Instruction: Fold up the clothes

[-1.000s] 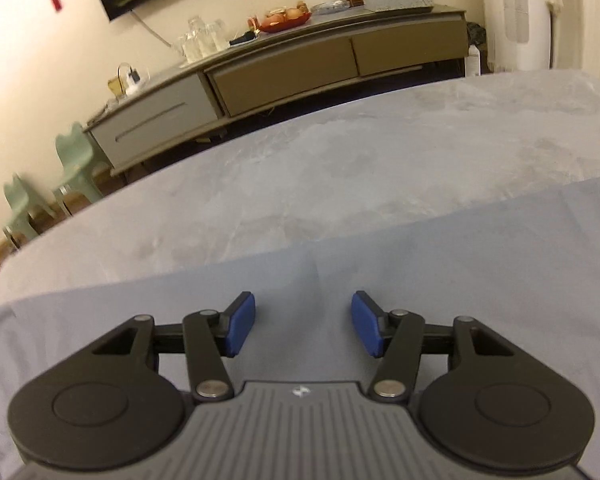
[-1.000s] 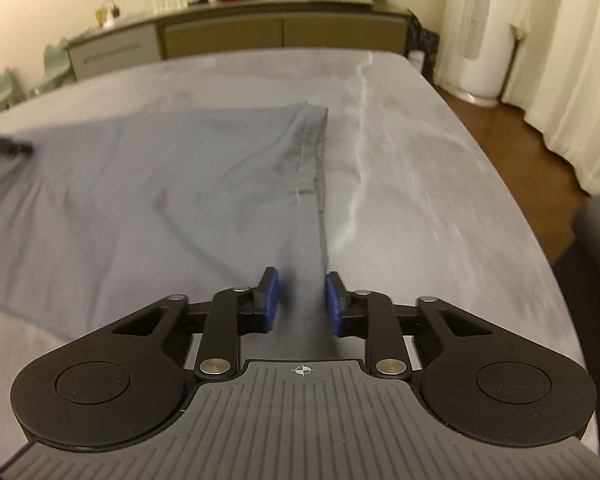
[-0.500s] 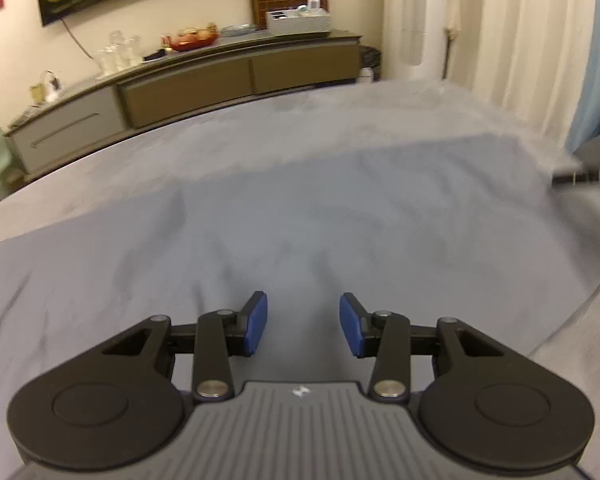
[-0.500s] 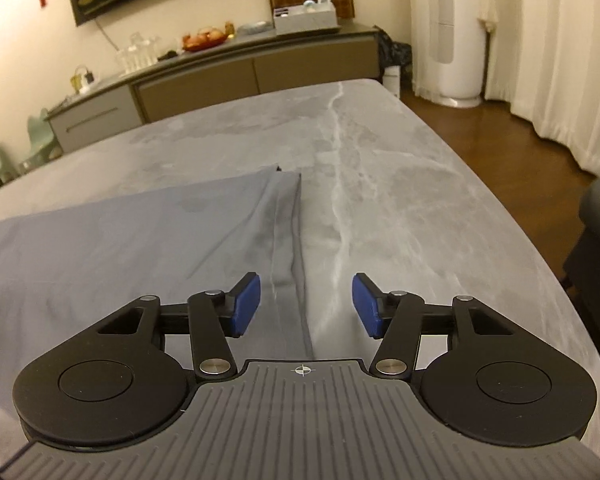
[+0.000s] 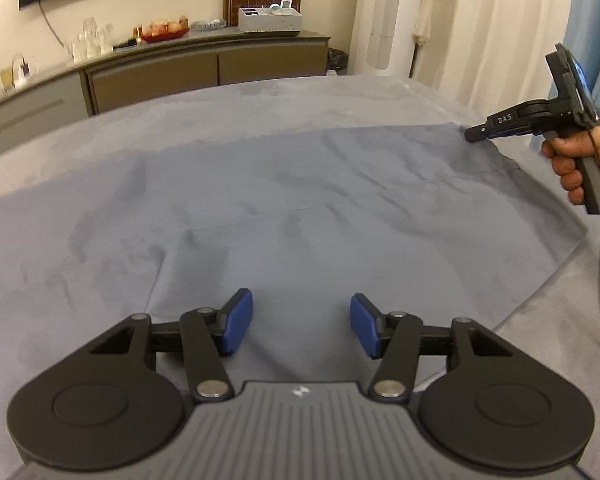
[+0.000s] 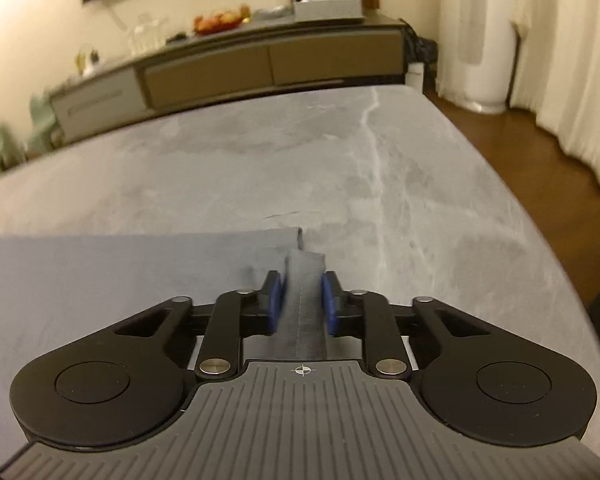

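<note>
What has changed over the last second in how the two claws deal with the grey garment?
The right claw has just been closing and now pinches the grey garment at its edge, where half a second ago its jaws stood wide. The left claw swung toward the right hand, pads clear of cloth. The garment stays flat.

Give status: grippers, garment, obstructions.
Right gripper just closed, pinching the hem of the grey garment. Left gripper open above the cloth, nothing between its pads. Garment spread flat on the table. Nothing in the way.
</note>
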A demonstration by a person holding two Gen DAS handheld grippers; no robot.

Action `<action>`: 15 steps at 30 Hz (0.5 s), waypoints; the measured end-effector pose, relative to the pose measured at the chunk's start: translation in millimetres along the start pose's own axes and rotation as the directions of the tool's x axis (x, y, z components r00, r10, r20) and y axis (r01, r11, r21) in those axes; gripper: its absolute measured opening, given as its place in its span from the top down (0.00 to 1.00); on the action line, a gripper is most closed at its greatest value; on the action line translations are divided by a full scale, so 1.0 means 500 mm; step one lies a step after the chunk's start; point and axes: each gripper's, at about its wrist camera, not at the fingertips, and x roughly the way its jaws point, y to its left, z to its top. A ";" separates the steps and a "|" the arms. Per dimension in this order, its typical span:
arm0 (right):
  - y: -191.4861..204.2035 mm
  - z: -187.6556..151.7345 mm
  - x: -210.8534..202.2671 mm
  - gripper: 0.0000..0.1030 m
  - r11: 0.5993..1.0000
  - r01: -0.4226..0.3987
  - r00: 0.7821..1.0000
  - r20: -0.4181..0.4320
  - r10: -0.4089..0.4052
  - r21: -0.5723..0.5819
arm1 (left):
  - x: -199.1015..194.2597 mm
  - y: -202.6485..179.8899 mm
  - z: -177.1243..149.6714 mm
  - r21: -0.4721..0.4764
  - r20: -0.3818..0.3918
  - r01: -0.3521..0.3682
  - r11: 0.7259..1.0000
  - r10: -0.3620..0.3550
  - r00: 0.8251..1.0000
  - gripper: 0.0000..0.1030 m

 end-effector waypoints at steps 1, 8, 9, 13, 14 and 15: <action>0.006 0.011 -0.011 0.89 1.000 0.008 1.000 0.017 -0.008 -0.016 | -0.005 0.005 0.001 -0.022 0.003 0.020 1.000 -0.020 1.000 0.63; 0.033 0.084 -0.028 0.93 0.999 0.010 0.995 0.100 -0.007 -0.032 | -0.005 0.031 -0.014 -0.054 0.013 0.029 0.998 -0.028 1.000 0.68; 0.035 0.092 -0.017 0.93 1.000 0.001 0.995 0.102 0.001 -0.024 | -0.005 0.025 -0.014 -0.030 0.009 0.017 0.999 -0.017 1.000 0.68; 0.036 0.096 0.096 0.93 1.000 0.023 1.000 0.004 -0.023 -0.009 | -0.005 -0.008 -0.018 0.048 0.006 -0.035 0.998 0.034 0.999 0.68; 0.038 0.097 0.115 0.93 0.999 0.033 0.999 -0.012 -0.033 -0.010 | -0.005 -0.016 -0.019 0.066 0.006 -0.048 0.997 0.047 0.999 0.68; 0.042 0.099 0.119 0.93 0.999 0.043 0.999 -0.008 -0.043 -0.012 | -0.004 -0.021 -0.018 0.068 0.002 -0.043 0.997 0.043 0.999 0.68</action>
